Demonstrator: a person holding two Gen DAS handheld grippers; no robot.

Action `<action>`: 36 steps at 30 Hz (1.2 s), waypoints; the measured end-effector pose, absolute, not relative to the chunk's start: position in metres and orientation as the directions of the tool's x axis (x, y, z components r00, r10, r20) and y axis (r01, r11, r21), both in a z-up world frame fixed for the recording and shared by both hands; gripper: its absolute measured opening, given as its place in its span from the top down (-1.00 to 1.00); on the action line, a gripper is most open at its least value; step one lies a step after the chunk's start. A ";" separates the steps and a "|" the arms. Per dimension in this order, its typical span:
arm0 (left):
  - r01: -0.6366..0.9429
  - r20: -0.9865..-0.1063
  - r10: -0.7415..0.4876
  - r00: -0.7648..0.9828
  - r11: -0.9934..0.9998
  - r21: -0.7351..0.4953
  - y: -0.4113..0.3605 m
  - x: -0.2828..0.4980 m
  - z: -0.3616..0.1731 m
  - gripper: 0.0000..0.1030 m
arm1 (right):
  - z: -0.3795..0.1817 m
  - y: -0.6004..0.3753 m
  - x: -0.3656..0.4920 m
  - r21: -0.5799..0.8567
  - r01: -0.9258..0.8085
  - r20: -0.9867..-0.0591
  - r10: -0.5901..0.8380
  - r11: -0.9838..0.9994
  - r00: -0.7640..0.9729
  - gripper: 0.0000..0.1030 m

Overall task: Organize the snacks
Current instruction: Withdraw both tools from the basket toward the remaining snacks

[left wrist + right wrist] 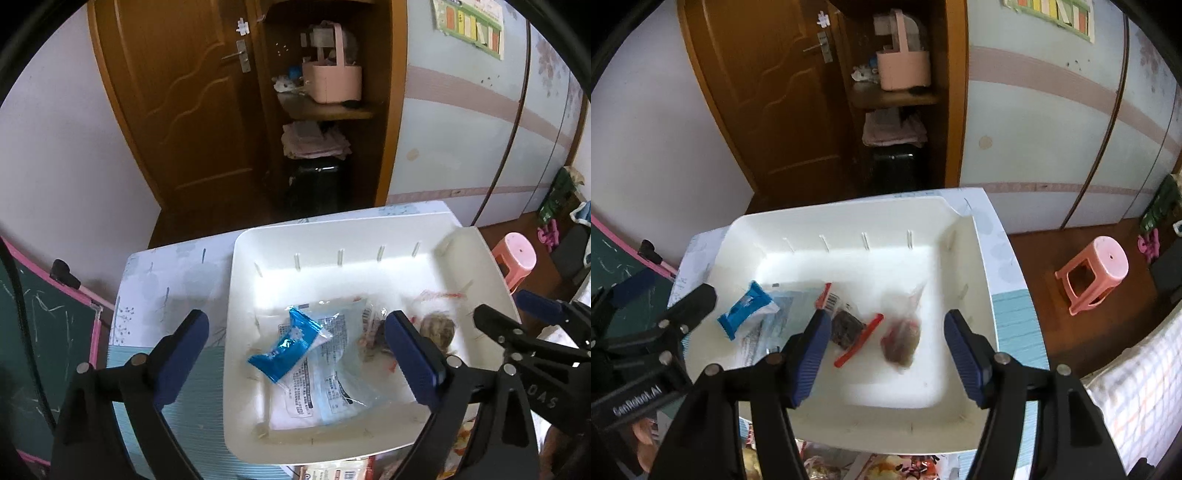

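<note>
Left wrist view first: at the far left leans a green chalkboard with a pink frame [48, 325], and beside it stands the small table with a pale patterned cover [177, 273]. On that table sits the shallow white plastic bin with slotted walls [332, 236]. The left gripper [295, 354] hangs over the bin's left part with its blue-padded jaws spread wide and nothing between the pads. Below it, on the bin floor, a shiny blue foil snack packet [291, 343] lies on top of a clear flat packet with printed text [325, 384]. Further right in the same bin, a small dark snack in a clear wrapper with red edges [849, 328] lies touching the clear flat packet's right side, and just beside it is a brownish snack in a clear bag [901, 339]; it is blurred, so it may be in the air or may rest on the floor of the bin. The right gripper [882, 354] is above these two, its jaws partly apart and gripping nothing, the brownish snack showing between the pads without touching them. On the wooden floor at the far right stands a pink plastic stool [1097, 269].
</note>
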State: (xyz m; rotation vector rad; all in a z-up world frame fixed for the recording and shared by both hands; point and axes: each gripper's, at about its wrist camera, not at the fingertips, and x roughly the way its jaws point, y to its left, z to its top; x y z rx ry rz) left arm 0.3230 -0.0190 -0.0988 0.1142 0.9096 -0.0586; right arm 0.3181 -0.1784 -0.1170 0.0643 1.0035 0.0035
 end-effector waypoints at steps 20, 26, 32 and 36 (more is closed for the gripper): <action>0.127 -0.773 -0.013 0.635 0.988 0.088 -0.024 0.278 -0.064 -0.86 | -0.093 -0.168 0.284 0.048 0.001 -0.828 0.040 0.999 0.560 -0.26; 0.138 -0.748 -0.021 0.663 0.986 0.094 -0.026 0.246 -0.038 -0.86 | -0.065 -0.163 0.255 0.035 -0.011 -0.804 0.035 0.999 0.593 -0.26; 0.144 -0.715 -0.028 0.698 0.984 0.102 -0.024 0.210 -0.010 -0.86 | -0.040 -0.161 0.224 0.026 -0.018 -0.778 0.031 1.000 0.628 -0.27; 0.149 -0.691 -0.031 0.722 0.983 0.111 -0.023 0.186 0.006 -0.86 | -0.028 -0.161 0.205 0.018 -0.021 -0.760 0.027 1.000 0.649 -0.32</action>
